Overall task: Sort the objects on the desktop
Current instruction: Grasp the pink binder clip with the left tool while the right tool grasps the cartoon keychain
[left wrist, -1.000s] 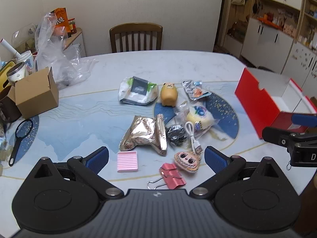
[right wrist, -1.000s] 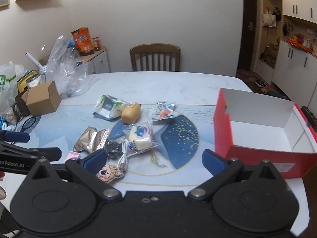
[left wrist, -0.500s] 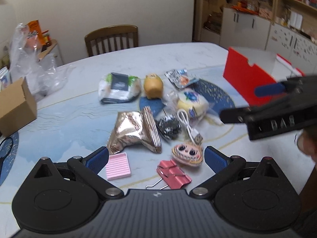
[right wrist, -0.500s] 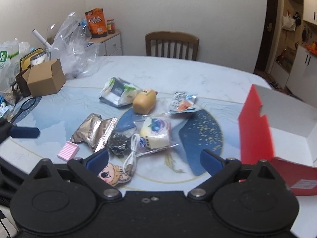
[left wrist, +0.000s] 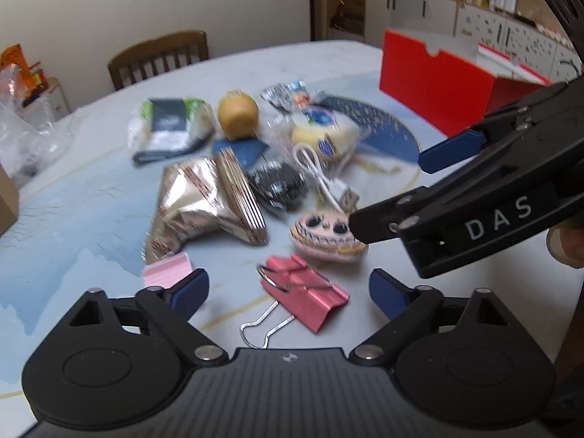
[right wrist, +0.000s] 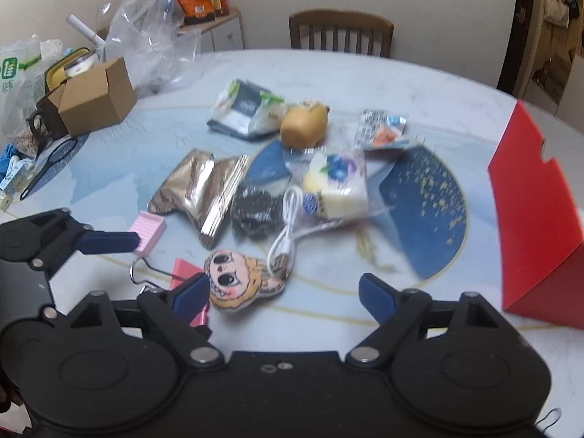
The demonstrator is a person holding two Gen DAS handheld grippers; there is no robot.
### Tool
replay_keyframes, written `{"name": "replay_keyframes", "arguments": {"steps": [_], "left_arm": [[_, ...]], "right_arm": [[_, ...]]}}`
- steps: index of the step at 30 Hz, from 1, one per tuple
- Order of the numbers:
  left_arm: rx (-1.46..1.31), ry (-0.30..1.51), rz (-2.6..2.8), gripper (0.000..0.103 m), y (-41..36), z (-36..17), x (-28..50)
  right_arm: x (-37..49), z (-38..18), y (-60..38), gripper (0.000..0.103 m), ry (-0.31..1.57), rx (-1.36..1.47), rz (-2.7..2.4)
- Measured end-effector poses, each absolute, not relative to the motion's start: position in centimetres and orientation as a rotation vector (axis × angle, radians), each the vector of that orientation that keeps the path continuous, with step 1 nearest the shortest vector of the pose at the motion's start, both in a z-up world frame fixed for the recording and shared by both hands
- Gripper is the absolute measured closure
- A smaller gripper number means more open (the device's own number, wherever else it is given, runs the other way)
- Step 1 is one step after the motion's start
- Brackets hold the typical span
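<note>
Right wrist view gives you the round marbled white-and-blue table (right wrist: 365, 73) first, carrying everything; at three o'clock on it stands the red open-topped cardboard box (right wrist: 533, 219), well apart from the clutter; at ten o'clock sits the brown corrugated carton (right wrist: 95, 98), flaps open; near centre lies the crumpled gold foil snack bag (right wrist: 197, 189), and at its one o'clock the green-and-white packet with a dark label (right wrist: 248, 109); just right of that packet rests the yellow-brown plush toy (right wrist: 303, 127); at centre, the clear-wrapped white-and-yellow cake with a blue label (right wrist: 339, 186) touches the coiled white USB cable (right wrist: 288, 226), which runs beside the black wire scrubber ball (right wrist: 255, 211); at six o'clock from the scrubber lies the flat cartoon-face plush charm (right wrist: 237, 281), directly ahead of your right gripper (right wrist: 284, 295), whose blue-padded fingers are spread wide with nothing between them; the charm sits nearer the left pad. In the left wrist view your left gripper (left wrist: 288, 292) is likewise spread wide and holding nothing; the pink metal binder clip (left wrist: 303, 292) lies between its tips on the table; at eleven o'clock from the left fingertip, the small pink ribbed notepad (left wrist: 168, 270) sits partly hidden behind it; motion blur softens both pictures.
</note>
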State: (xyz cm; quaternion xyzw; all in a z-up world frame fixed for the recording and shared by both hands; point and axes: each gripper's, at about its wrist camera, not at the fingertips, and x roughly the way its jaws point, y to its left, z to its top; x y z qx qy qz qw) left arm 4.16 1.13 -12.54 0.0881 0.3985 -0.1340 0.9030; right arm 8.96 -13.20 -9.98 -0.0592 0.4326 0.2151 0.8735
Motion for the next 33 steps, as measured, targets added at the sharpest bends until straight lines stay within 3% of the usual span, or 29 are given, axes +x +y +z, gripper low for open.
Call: {"name": "replay_keyframes", "arguments": {"steps": [4,6,9,14,18,23,33], "left_arm": [[0.193,0.83,-0.297,0.015,1.1,-13.2,4.4],[0.196,0.84,-0.3,0.026,1.2,-13.4,4.6],[0.192,0.849,-0.305,0.03,1.2,-13.6,4.7],[0.181,0.852,-0.324,0.045,1.1,-13.4,4.7],[0.169,0.858,-0.316,0.046,1.1,-13.4,4.8],[0.157,0.864,-0.311,0.047,1.2,-13.3,4.7],[0.126,0.864,-0.301,0.047,1.5,-12.7,4.2]], "right_arm": [[9.5,-11.1,-12.8,0.022,0.94,-0.101,0.445],[9.7,-11.5,-12.6,0.024,0.956,-0.084,0.457],[9.9,-11.8,-11.9,0.028,0.977,-0.084,0.477],[10.1,-12.1,-11.3,0.047,1.004,-0.081,0.501],[10.3,-12.2,-11.4,0.057,1.015,-0.052,0.525],[10.4,-12.0,-11.4,0.079,1.007,-0.037,0.562],[9.8,-10.9,-12.5,0.086,0.966,0.006,0.586]]}}
